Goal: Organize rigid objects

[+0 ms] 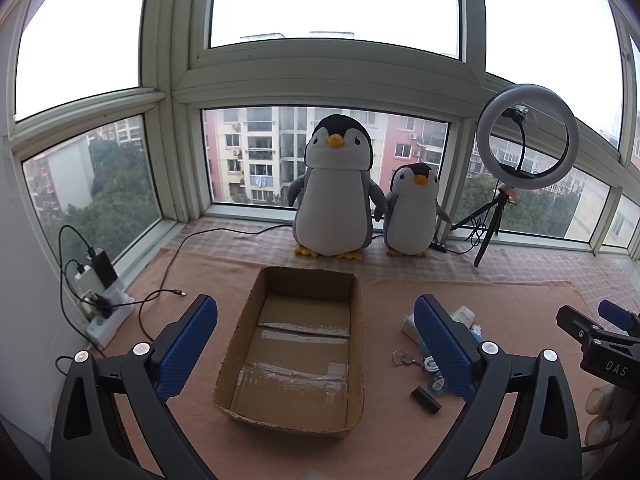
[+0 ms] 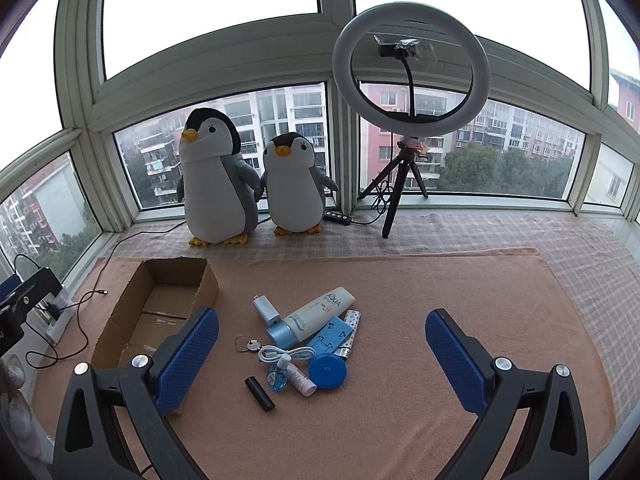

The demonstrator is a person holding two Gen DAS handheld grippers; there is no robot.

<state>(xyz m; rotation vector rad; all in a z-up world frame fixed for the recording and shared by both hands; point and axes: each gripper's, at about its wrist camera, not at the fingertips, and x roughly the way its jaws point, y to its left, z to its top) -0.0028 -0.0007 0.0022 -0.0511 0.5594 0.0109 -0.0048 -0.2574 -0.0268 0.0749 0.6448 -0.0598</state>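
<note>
A cardboard box (image 1: 294,354) is seen open-topped on a pink cloth (image 2: 400,360), its long axis running from near to far; nothing is seen inside it. In the left wrist view the left gripper (image 1: 316,350) is held released, its blue pads wide apart on either side of the box, with nothing between them. The right gripper (image 2: 322,360) is likewise spread open and empty, held above a cluster of small things just right of the box.

In that cluster a sunscreen tube (image 2: 316,316) is laid slantwise, its blue cap toward the near left and its flat end toward the far right. A white charger (image 2: 265,310) is placed just left of the tube, touching the cap end. A key on a ring (image 2: 248,345) lies at the left edge, beside a coiled white cable (image 2: 282,354). A black lipstick (image 2: 260,394) is laid nearest of all, slightly apart from the rest, its long axis running from far left to near right. A small blue bottle (image 2: 279,376) and a white-and-pink stick (image 2: 303,382) lie side by side, with a round blue tape measure (image 2: 327,370) just to their right. A blue folding stand (image 2: 330,338) is seen behind the tape measure, and a patterned lighter (image 2: 352,330) at its right.

Two penguin toys (image 2: 256,184) and a ring light (image 2: 411,70) on a tripod are set far back by the window.
</note>
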